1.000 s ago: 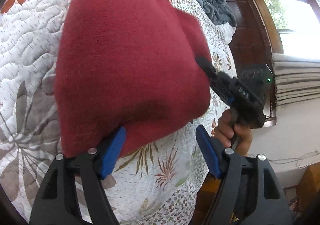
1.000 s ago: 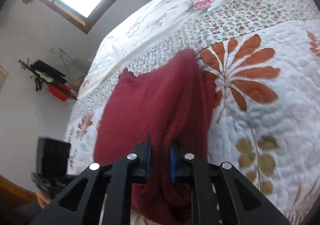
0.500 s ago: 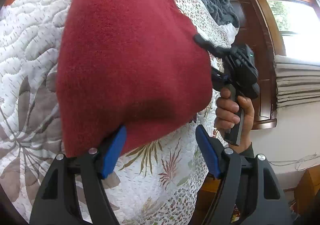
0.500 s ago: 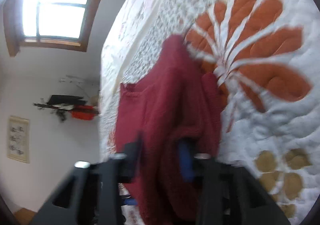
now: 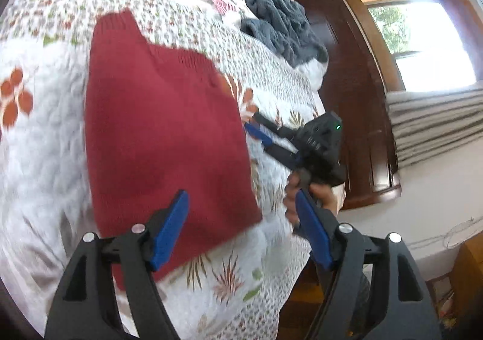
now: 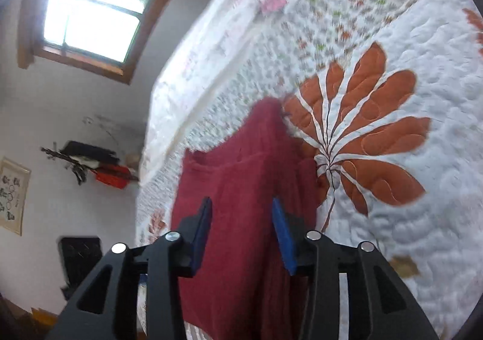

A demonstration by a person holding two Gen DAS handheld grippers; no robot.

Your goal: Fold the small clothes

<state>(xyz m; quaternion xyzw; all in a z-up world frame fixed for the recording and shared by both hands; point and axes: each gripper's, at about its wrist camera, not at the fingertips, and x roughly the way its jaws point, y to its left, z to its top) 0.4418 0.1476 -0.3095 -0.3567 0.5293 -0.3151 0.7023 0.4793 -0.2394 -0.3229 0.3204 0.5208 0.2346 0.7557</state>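
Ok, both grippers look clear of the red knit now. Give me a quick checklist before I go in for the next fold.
1. Left gripper open and empty: ok, jaws wide apart, one pad over the red knit, nothing clamped.
2. Right gripper open and empty: ok, jaws apart, the knit showing between them, not pinched.
3. Knit resting on the quilt: ok, it lies flat with a narrow part reaching toward the far side.
4. Edges lined up from the last fold: cannot tell, both views are blurred, though layered edges show in the right wrist view.
5. Grey garment out of the way: ok, bunched far up the bed, apart from the knit.
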